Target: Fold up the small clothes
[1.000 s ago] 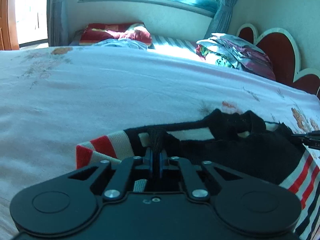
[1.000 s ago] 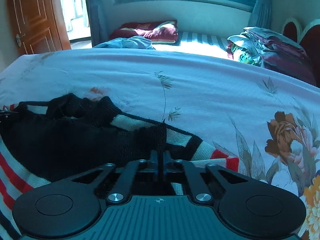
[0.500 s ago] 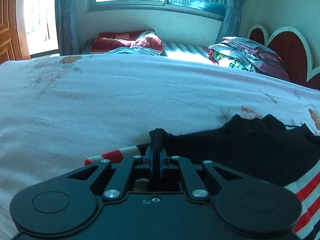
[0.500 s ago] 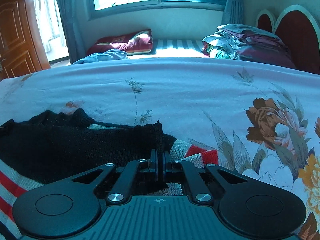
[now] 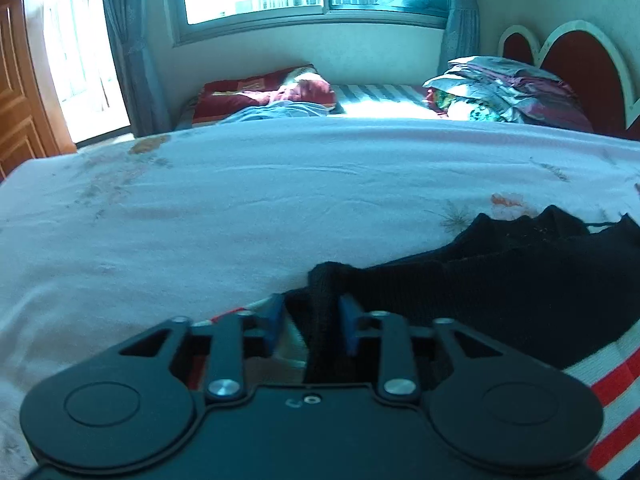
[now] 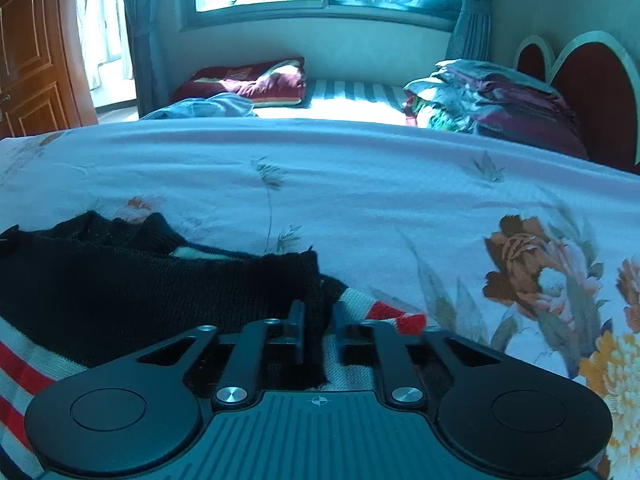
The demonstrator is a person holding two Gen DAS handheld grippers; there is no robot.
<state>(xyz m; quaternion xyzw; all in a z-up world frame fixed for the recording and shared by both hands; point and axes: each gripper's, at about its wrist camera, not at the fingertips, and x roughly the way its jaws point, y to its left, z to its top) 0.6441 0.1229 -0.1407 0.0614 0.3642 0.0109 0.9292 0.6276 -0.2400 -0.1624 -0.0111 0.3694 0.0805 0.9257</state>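
A small knitted sweater, black with red, white and navy stripes, lies on the bed. It fills the lower right of the left wrist view (image 5: 500, 292) and the lower left of the right wrist view (image 6: 132, 292). Its black half is folded over the striped half. My left gripper (image 5: 310, 312) is open, and a black corner of the sweater stands loose between its fingers. My right gripper (image 6: 318, 316) is open too, with the other black corner lying between its fingers.
The bed is covered by a pale floral sheet (image 6: 400, 184). A stack of folded bedding (image 6: 492, 104) and a red pillow (image 6: 248, 80) lie on a second bed under the window. A red heart-shaped headboard (image 5: 580, 64) is at the right, a wooden door (image 6: 36, 56) at the left.
Both grippers carried the black edge forward over the striped part, then opened and let go of the sweater's corners.
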